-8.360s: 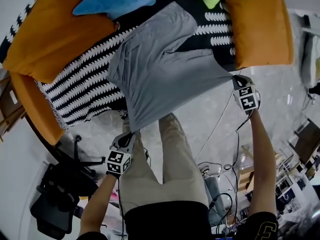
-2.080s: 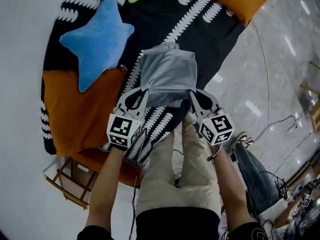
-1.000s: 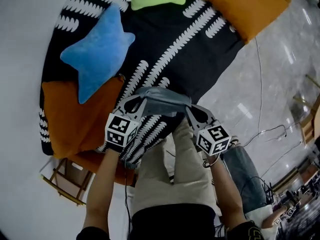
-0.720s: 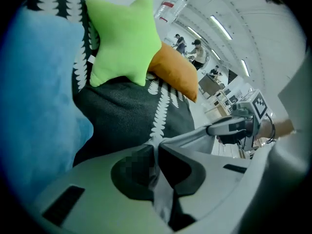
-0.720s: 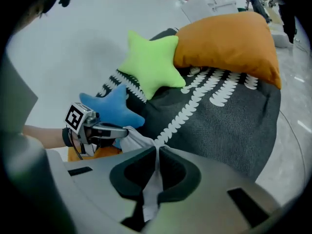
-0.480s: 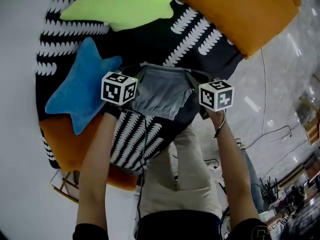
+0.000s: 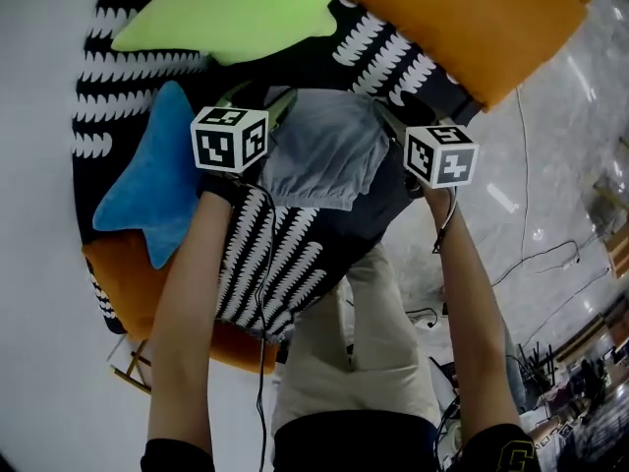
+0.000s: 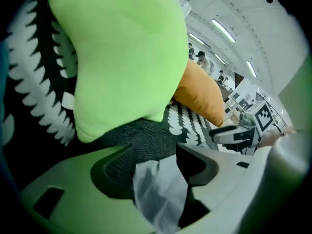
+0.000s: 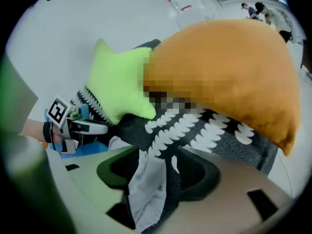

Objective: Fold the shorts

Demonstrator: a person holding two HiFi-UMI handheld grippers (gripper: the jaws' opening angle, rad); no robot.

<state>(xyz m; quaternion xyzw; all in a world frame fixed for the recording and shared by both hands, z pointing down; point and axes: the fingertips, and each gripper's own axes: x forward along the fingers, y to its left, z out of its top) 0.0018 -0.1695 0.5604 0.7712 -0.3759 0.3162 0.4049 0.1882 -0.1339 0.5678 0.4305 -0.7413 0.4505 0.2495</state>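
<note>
Shorts [image 7: 319,155]: grey, folded small, on patterned throw [image 7: 285,254], near green cushion [image 7: 236,13], on its person-ward side. Left gripper [image 8: 156,174], right gripper [image 9: 153,172]: at the fold's two corners nearest the cushion. Jaws just opened, slack, cloth loose between, pads off it. Step, as judged: releasing the fold. Best done by backing both out together, away from the cushion, without snagging cloth.

Bright, even indoor light; fisheye edges blurred and vignetted.
</note>
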